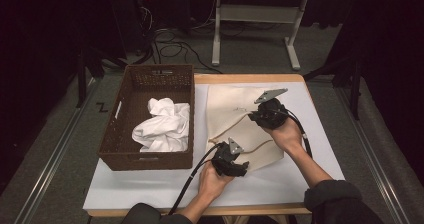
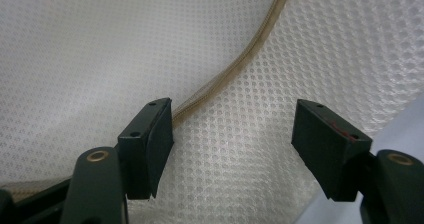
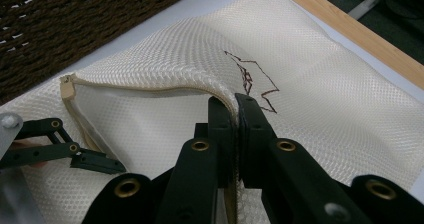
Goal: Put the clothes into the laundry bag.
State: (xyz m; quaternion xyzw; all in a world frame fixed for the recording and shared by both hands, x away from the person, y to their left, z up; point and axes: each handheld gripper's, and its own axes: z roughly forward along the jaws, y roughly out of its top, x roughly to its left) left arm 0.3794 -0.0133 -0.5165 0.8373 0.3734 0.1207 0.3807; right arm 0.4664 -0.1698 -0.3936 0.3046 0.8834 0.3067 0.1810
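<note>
Cream mesh laundry bag (image 1: 240, 121) lies flat on the white-covered bench (image 1: 310, 149), just right of the brown wicker basket (image 1: 125, 149); bag and basket nearly touching along the basket's right wall. Basket holds a crumpled white cloth (image 1: 162, 126). Right tool (image 1: 257, 115) sits over the upper middle of the bag, held in the person's right hand (image 1: 287, 134). In the right gripper view the right tool (image 3: 235, 115) has its jaws closed on a raised fold of mesh at the zip edge, the fabric lifted off the layer below so the bag mouth gapes; a dark scribbled mark (image 3: 252, 81) sits on the mesh just beyond the jaws. Zip end tab (image 3: 66, 86) visible at the far left of the opening. Left tool (image 1: 231, 160) is at the near edge of the bag, in the left hand (image 1: 212, 179). In the left gripper view the left tool (image 2: 232, 149) stands with jaws wide apart, mesh beneath them, nothing pinched; the tan zip line (image 2: 240, 64) runs past the inner face of one jaw. Contact between that jaw and the zip: cannot tell.
</note>
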